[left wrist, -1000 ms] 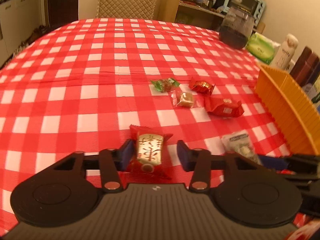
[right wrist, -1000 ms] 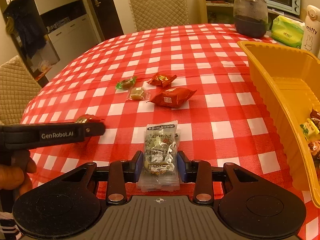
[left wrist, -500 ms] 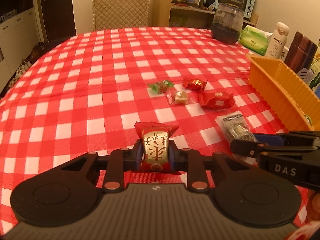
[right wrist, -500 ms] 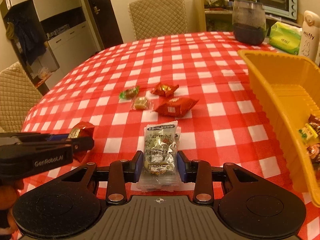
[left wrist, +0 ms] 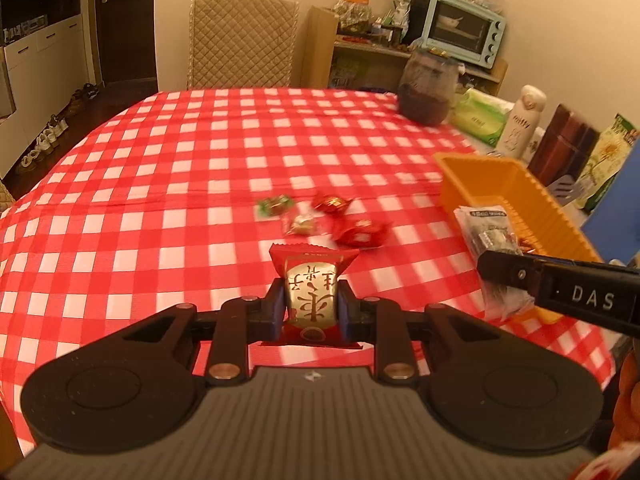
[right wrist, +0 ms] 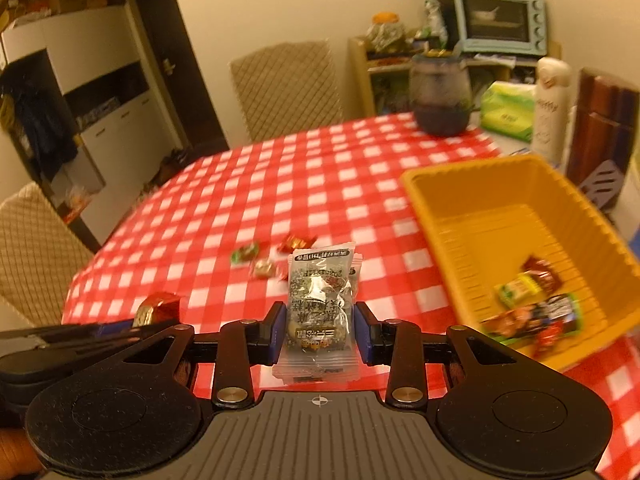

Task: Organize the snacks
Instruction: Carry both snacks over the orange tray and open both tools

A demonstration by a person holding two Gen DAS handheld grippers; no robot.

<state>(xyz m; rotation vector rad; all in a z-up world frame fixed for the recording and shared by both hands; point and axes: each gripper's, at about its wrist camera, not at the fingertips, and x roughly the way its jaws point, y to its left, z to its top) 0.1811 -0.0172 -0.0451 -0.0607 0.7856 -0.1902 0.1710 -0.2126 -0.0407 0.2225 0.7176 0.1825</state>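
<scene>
My left gripper [left wrist: 311,307] is shut on a red and gold snack packet [left wrist: 312,280] and holds it above the checked tablecloth. My right gripper [right wrist: 319,334] is shut on a clear packet of dark snacks [right wrist: 322,300], lifted off the table to the left of the orange basket [right wrist: 448,216]. The basket holds several wrapped snacks [right wrist: 532,300]. Loose on the cloth lie a green candy [left wrist: 274,205], a red candy [left wrist: 332,202], a clear-wrapped candy [left wrist: 301,224] and a larger red packet [left wrist: 362,232]. The right gripper with its packet also shows in the left wrist view [left wrist: 492,240].
A dark glass jar [left wrist: 426,92], a green tissue pack [left wrist: 480,120], a white bottle [left wrist: 522,120] and brown boxes [left wrist: 568,140] stand at the far right of the table. A quilted chair [left wrist: 242,40] is behind the table, another at the left [right wrist: 36,248].
My left gripper closed on the red and gold packet and lifted it. My right gripper rose with the clear packet and moved toward the orange basket.
</scene>
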